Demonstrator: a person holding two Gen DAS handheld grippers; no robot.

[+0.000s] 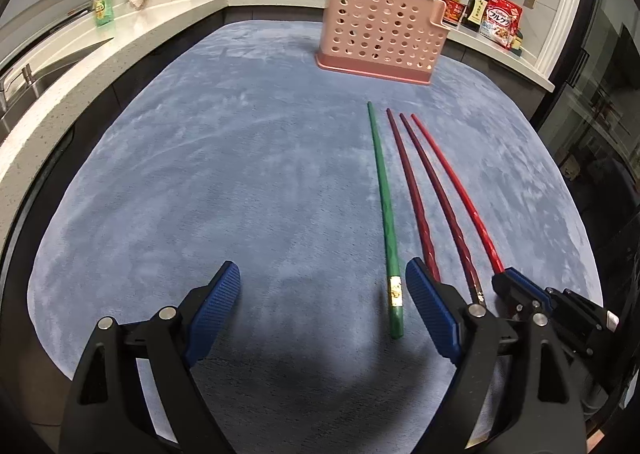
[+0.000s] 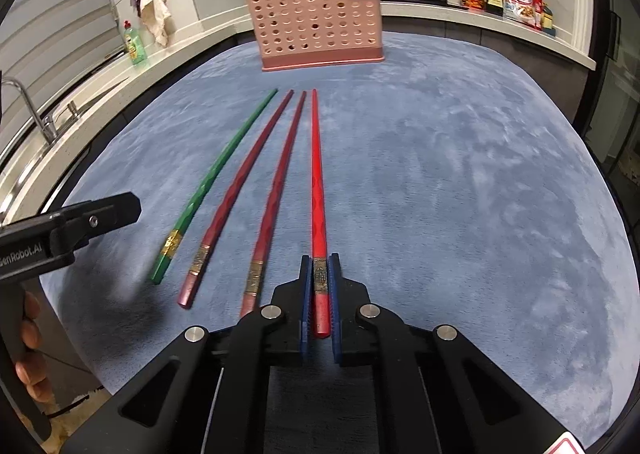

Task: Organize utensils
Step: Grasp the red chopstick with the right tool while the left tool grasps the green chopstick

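**A:** Four long chopsticks laid out side by side on the fuzzy blue-grey cloth [image 2: 440, 174] over the counter. Right claw [image 2: 320, 286] clamped on the thick end of the bright red glossy chopstick [image 2: 318, 182], ribbed blue pads [image 2: 335, 294] pressed against both sides right at the gold band.

**B:** And the left claw [image 1: 322, 304]? Spread wide apart, nothing between the pads, just hanging over the cloth beside the green chopstick [image 1: 385, 206].

**A:** Yep. Between green and red, two dark maroon chopsticks [image 2: 256, 158] with a twisted, faceted grip. Butt end of one hidden behind the right claw's black frame.

**B:** Pink plastic perforated utensil basket [image 2: 320, 22] standing upright at the far end of the cloth, well apart from the tips. A few chopsticks poking out the top already, contents hard to make out through the holes.

**A:** Same here, too blurry to count.
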